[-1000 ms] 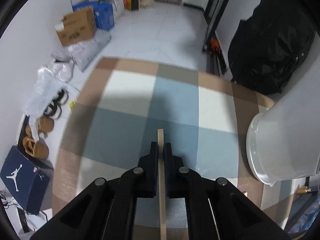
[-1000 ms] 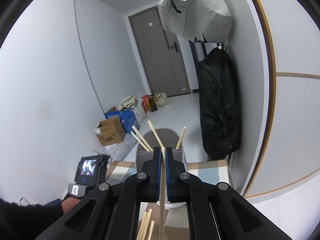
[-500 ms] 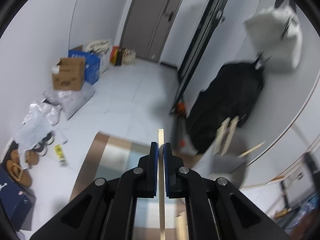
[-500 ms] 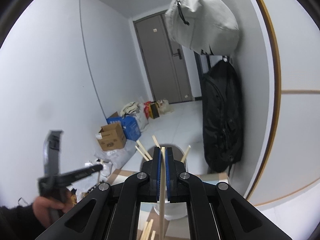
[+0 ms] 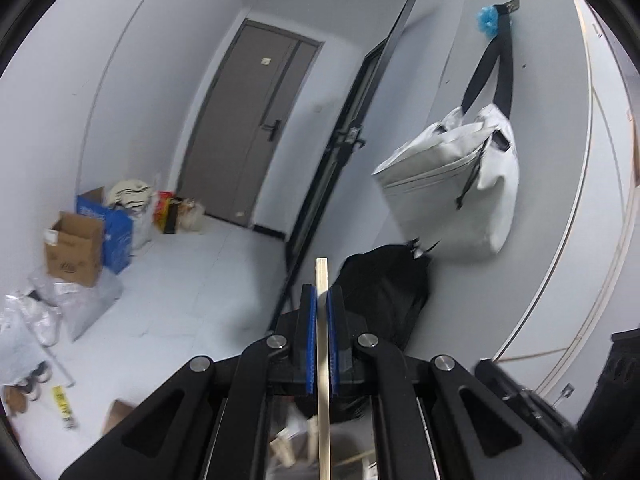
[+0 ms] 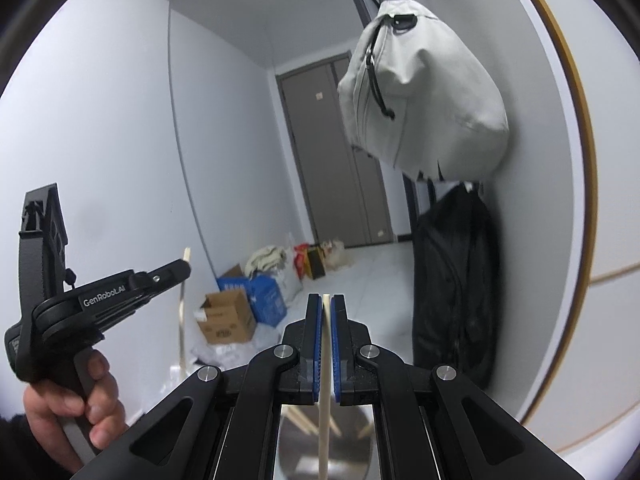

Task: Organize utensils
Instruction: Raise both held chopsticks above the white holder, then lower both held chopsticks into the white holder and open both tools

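Left fingers: the left gripper [image 5: 322,296] is seen with its blue-padded fingers [image 5: 308,340] pressed onto a pale flat wooden chopstick [image 5: 322,344], which is pinched between them.
Left chopstick: it is held upright, its squared tip projecting just beyond the fingertips and its lower length running down between the black arms.
Below the left fingers: further pale wooden sticks [image 5: 282,450] are glimpsed, blurred, under the arms.
Right fingers: the right gripper [image 6: 327,304] is shown with its blue pads [image 6: 316,336] closed against a second thin wooden chopstick [image 6: 325,380], gripped near its top end.
Right chopstick: its tip is level with the fingertips; the shaft is seen dropping toward a round grey container [image 6: 324,440] below the fingers, where other sticks are leaning.
Left of the right fingers: the left gripper [image 6: 176,270] is viewed from the side, held by a bare hand [image 6: 76,404].
Beyond the fingers: a pale grey fabric bag [image 6: 420,96] is hung on the wall above a black bag [image 6: 452,292]; a brown cardboard box [image 6: 228,316] is set on the floor near a grey door [image 6: 340,152].
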Tool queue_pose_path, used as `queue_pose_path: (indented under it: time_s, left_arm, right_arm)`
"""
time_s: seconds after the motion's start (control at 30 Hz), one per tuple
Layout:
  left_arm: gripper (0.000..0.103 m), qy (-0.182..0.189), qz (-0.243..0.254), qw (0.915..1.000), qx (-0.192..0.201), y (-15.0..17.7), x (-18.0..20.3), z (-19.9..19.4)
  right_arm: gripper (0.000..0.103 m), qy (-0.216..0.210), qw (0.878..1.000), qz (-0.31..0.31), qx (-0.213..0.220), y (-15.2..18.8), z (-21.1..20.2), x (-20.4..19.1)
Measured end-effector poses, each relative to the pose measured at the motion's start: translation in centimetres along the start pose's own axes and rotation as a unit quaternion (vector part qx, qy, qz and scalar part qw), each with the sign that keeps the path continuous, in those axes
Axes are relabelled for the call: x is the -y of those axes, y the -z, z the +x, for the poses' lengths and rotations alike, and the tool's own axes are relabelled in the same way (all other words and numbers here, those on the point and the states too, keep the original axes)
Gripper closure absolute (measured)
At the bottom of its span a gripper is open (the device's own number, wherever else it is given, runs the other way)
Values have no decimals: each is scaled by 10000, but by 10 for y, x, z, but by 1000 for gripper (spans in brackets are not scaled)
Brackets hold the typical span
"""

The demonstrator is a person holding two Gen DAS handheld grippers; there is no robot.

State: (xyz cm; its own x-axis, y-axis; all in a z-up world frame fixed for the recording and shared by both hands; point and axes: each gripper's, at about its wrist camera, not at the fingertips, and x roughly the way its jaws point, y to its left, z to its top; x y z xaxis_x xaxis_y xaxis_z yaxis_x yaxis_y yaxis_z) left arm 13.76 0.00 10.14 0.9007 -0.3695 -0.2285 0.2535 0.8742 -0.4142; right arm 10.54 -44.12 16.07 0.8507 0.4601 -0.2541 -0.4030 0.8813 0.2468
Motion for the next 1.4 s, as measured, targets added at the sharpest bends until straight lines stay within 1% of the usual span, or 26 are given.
queue_pose_path:
  time_s: [0.07,0.17,0.3,0.43,0.53,0.67,0.73,0.83,0.97,1.1,1.23,1.4]
  left_arm:
    - [102,9,28,9999,144,1,4,10]
    - [102,25,45,9996,267,1,2,13]
    - [102,-34,188,9988,460,10,0,22]
    - [102,-53,448,9967,677,20,4,27]
    - [102,-30,752,9939,811,29,9,27]
    - [102,-4,1038,9900,954,40,11,25]
    - [102,-11,1170,9883,982,45,11,24]
    - [102,-99,1319,9865,963,51,10,28]
    - [102,-75,1271,9878,893,52,8,31]
    - [102,-30,1327,9858,1029,49,11,30]
    - [102,41,1458,9835,1066,54,17,30]
    - [102,-40,1537,9815,1144,64,17,31]
  right_arm:
    - [100,17,10000,-22,64,-6,11,3]
    - [100,17,9999,23,135,-10,25,7]
    - [100,2,9995,125,284,-11,38,15]
    - [100,-35,9989,226,400,-7,48,22]
    - [100,-55,9985,259,481,-1,48,26]
    - [100,-60,9986,312,414,1,52,30]
    - [100,-98,9985,346,404,1,55,32]
    - [100,-75,9988,232,436,1,56,28]
    - [100,-120,9991,164,369,6,60,26]
    - [100,-115,9994,196,261,10,67,29]
    - [100,-108,9995,205,227,13,67,30]
    - [100,-147,9995,221,193,16,69,30]
